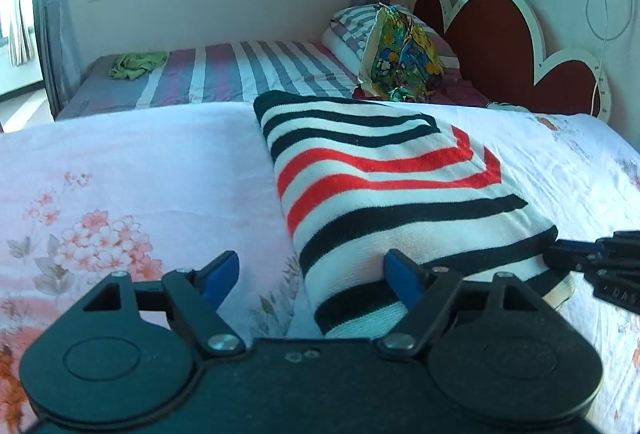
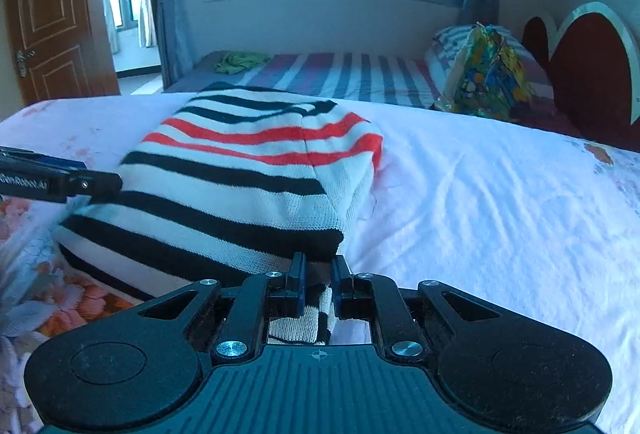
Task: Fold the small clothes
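Note:
A folded knit garment (image 1: 384,186) with black, white and red stripes lies on the pale floral bed sheet (image 1: 120,170). My left gripper (image 1: 310,268) stands open at the garment's near left edge. Its left fingertip (image 1: 222,268) is over the sheet and its right fingertip (image 1: 398,270) rests against the knit. My right gripper (image 2: 319,261) is shut on the near right corner of the garment (image 2: 240,186), with a bit of striped fabric showing between its pads. Each gripper also shows in the other's view: the right gripper (image 1: 588,260) at the garment's corner, the left gripper (image 2: 64,180) at its left side.
A second bed (image 1: 248,74) with a striped sheet stands behind, with a green cloth (image 1: 136,65), a striped pillow (image 1: 352,22) and a colourful bag (image 1: 404,58) on it. A heart-shaped red headboard (image 1: 496,46) is at the right. A brown door (image 2: 48,10) is at far left.

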Demonstrator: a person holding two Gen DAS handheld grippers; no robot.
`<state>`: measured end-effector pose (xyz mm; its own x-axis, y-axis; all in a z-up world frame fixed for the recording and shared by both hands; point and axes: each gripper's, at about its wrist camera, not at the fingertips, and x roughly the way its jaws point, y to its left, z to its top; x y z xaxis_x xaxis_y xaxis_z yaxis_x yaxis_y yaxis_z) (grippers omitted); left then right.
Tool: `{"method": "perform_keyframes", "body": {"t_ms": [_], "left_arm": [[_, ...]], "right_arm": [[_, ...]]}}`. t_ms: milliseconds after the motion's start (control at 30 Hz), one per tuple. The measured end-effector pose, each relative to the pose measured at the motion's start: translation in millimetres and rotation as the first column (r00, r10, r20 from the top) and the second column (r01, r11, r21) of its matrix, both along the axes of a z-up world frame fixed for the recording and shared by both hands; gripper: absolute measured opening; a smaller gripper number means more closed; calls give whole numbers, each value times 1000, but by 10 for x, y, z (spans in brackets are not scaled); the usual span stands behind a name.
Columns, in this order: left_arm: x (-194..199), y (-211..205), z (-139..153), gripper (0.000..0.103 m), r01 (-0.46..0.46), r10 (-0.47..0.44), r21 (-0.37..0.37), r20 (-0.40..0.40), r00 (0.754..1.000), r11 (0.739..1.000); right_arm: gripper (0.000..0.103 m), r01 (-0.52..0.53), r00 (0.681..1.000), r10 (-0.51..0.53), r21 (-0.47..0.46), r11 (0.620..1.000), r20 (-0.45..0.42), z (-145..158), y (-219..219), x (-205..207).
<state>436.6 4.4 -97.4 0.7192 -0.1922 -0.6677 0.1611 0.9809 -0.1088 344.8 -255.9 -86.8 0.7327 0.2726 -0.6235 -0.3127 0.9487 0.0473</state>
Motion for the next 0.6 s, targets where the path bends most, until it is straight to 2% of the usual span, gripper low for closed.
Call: {"method": "perform_keyframes", "body": {"t_ms": [167,267,367,400,500,600], "left_arm": [[-42,8,-106,83,-11,11,1,-3,1000,1000],[6,12,-1,81,-15,15,7,-29,999,1000],[37,-9,203,81,-9,8,39,26,1000,999],[86,-8,246,81,-10,9,35,39,999,999],[339,-11,260,81,-23,22,9,19,1000,1000],[554,-77,150,82,-15,16,41,-18,1000,999]], "right_arm": [[11,44,999,-44,20,999,25,-108,20,-54],[12,59,998,-58,29,998,-28,22,1,-4],[12,65,995,-71,85,994,74,317,-62,-22],[12,67,993,-77,100,993,91,379,-71,30],[12,67,997,-73,149,987,34,418,-16,377],[12,29,999,-32,125,992,25,368,146,616]]}}
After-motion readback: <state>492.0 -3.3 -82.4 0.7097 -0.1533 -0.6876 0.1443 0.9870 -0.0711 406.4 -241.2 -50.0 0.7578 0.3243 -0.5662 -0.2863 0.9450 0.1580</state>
